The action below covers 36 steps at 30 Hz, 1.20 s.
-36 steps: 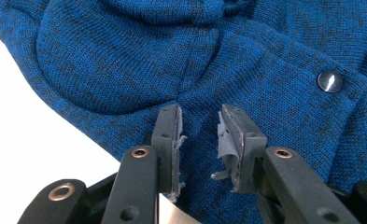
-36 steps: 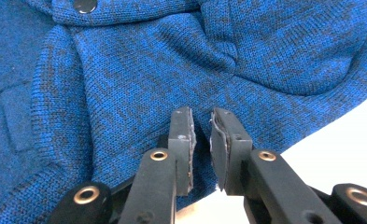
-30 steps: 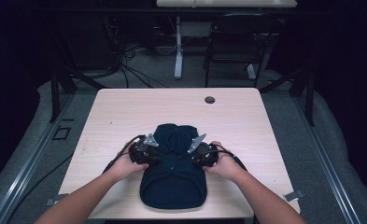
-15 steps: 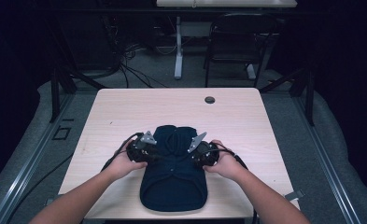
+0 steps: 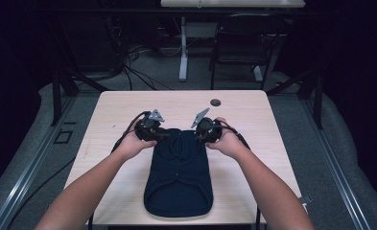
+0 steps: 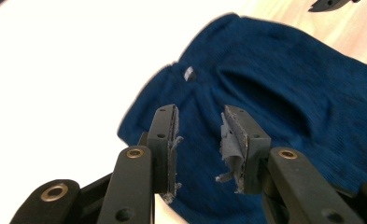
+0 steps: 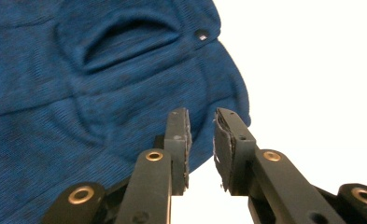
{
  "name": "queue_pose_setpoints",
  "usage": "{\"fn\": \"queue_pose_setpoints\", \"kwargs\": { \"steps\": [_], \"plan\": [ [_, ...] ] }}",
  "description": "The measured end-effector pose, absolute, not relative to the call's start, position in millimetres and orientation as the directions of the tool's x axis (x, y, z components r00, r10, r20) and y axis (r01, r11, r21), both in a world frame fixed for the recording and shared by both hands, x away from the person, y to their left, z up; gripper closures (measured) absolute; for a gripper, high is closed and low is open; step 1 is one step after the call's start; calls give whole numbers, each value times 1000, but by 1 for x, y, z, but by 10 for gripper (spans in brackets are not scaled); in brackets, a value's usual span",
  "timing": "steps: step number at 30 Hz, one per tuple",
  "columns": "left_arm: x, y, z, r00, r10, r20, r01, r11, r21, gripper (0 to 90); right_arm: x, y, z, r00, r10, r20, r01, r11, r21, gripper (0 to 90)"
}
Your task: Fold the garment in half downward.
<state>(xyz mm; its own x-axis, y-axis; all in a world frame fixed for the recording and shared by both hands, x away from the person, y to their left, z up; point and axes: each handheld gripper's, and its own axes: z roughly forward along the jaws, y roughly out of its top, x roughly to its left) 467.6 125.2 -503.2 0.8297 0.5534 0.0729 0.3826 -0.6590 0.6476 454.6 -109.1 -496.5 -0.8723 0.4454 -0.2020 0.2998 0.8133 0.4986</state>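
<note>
A dark blue knit garment [image 5: 179, 177] lies folded flat on the wooden table [image 5: 123, 108], its near hem close to the front edge. My left gripper [image 5: 163, 136] hovers at the garment's far left corner and my right gripper [image 5: 201, 137] at its far right corner. In the left gripper view the jaws [image 6: 199, 114] stand apart over the blue cloth [image 6: 288, 84] with nothing between them; they have just been closing a little. In the right gripper view the jaws [image 7: 201, 116] stand apart above the cloth's edge [image 7: 55, 93], also empty; they have just been opening.
A small dark round thing [image 5: 216, 102] sits on the table near its far edge. Behind the table are a desk leg [image 5: 183, 52], a chair [image 5: 239, 48] and loose cables on the floor. Bare tabletop lies to the left and right of the garment.
Both hands have moved from the garment's middle toward its far end and risen. The garment's far part now lies flatter and narrower between the grippers.
</note>
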Motion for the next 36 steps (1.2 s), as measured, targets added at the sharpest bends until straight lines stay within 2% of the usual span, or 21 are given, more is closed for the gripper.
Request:
{"fn": "queue_pose_setpoints", "kwargs": {
  "steps": [7,10,16,21,24,30,33,36],
  "plan": [
    [487,115,-510,833,541,118,369,-701,611,656,474,-101,-499,-860,458,-226,307,818,486,715],
    [494,116,-518,816,563,126,390,-699,600,654,480,-98,-504,-855,454,-251,303,830,469,700],
    [501,116,-531,809,572,136,413,-718,560,618,490,-95,-518,-837,480,-263,337,830,444,722],
    [504,116,-539,795,588,147,428,-717,550,595,495,-93,-525,-839,480,-259,345,835,429,682],
    [505,117,-546,790,591,163,430,-723,541,570,497,-91,-534,-837,475,-273,358,852,382,661],
    [506,122,-554,786,603,137,448,-708,546,562,496,-86,-544,-842,456,-288,348,868,355,631],
    [506,124,-555,787,601,143,446,-712,542,561,496,-87,-547,-839,464,-283,352,860,369,635],
    [506,123,-555,788,601,134,451,-711,539,590,497,-92,-548,-835,495,-240,382,835,396,694]
  ]
}}
